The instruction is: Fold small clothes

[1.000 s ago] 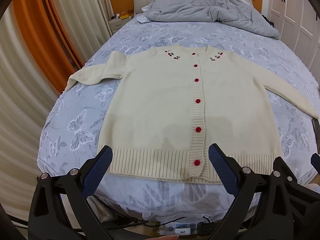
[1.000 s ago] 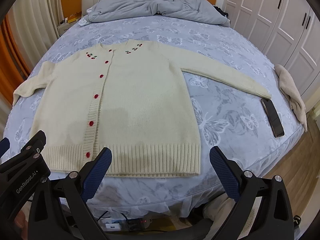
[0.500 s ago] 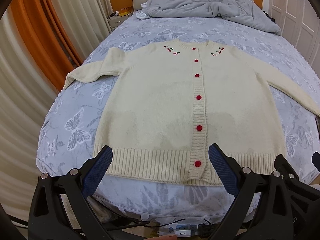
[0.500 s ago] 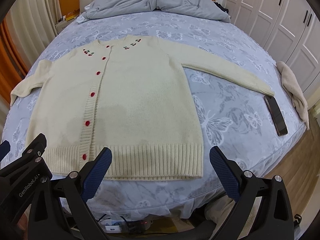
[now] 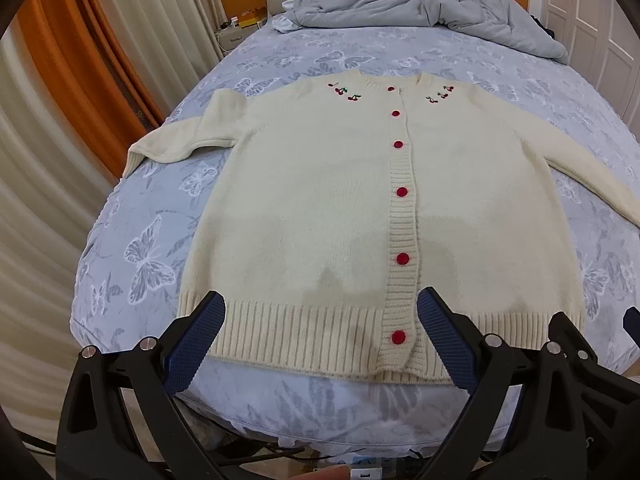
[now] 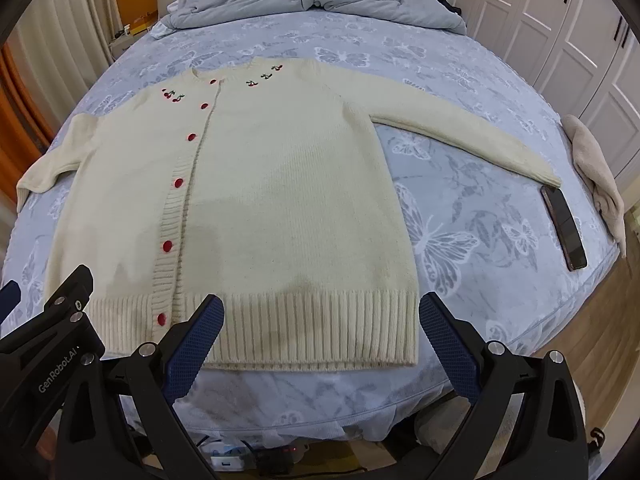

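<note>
Cardigan (image 5: 360, 208) lies flat and buttoned on the bed (image 5: 144, 248), sleeves spread. Left gripper (image 5: 320, 336) and right gripper (image 6: 320, 332) hover at its ribbed hem, jaws wide, holding nothing. Phone (image 6: 564, 228) lies beside the right cuff.

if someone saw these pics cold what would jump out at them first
The cream cardigan spread flat and buttoned on the butterfly-print bed, with red buttons down its front and small cherries at the neckline. Next, the open left gripper and open right gripper, poised just short of its ribbed hem. A dark phone lies beside the outstretched sleeve's cuff.
</note>
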`<control>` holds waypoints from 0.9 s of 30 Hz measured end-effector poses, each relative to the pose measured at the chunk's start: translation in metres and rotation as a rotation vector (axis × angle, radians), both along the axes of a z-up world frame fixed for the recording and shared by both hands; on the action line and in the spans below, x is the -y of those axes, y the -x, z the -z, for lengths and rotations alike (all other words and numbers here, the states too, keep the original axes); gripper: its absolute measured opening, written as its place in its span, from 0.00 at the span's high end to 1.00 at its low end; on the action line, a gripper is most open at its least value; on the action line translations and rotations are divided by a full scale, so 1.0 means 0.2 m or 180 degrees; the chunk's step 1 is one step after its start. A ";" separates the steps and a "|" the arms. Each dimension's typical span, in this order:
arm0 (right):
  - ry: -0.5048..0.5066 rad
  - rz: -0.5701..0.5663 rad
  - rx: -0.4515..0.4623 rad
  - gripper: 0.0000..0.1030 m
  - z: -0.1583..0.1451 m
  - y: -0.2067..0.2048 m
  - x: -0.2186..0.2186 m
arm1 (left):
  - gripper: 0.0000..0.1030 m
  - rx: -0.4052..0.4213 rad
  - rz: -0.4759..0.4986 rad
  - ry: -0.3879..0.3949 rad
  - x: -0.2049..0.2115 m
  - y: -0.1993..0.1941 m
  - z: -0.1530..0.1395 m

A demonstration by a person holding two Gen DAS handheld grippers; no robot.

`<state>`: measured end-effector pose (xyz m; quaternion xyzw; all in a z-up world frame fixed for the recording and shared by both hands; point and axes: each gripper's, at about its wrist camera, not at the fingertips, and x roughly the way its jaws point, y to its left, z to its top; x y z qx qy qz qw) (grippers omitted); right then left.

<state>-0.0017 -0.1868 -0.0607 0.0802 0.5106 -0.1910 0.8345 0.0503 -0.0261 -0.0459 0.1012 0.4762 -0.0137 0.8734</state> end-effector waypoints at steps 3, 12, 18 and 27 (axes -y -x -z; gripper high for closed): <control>0.0008 0.0006 -0.0018 0.06 0.00 -0.01 0.01 | 0.08 0.0001 -0.0001 -0.0007 0.01 -0.01 0.00; -0.0017 -0.0078 0.0018 0.06 0.00 -0.02 0.02 | 0.08 0.0015 -0.0009 0.0022 0.01 -0.02 0.00; -0.0672 0.0196 0.0349 0.06 -0.05 -0.08 0.43 | 0.08 -0.0035 0.0100 0.0417 -0.07 -0.04 -0.02; -0.1295 0.1607 0.0784 0.13 0.24 -0.19 1.71 | 0.08 -0.0085 0.0050 0.0520 -0.12 -0.14 0.08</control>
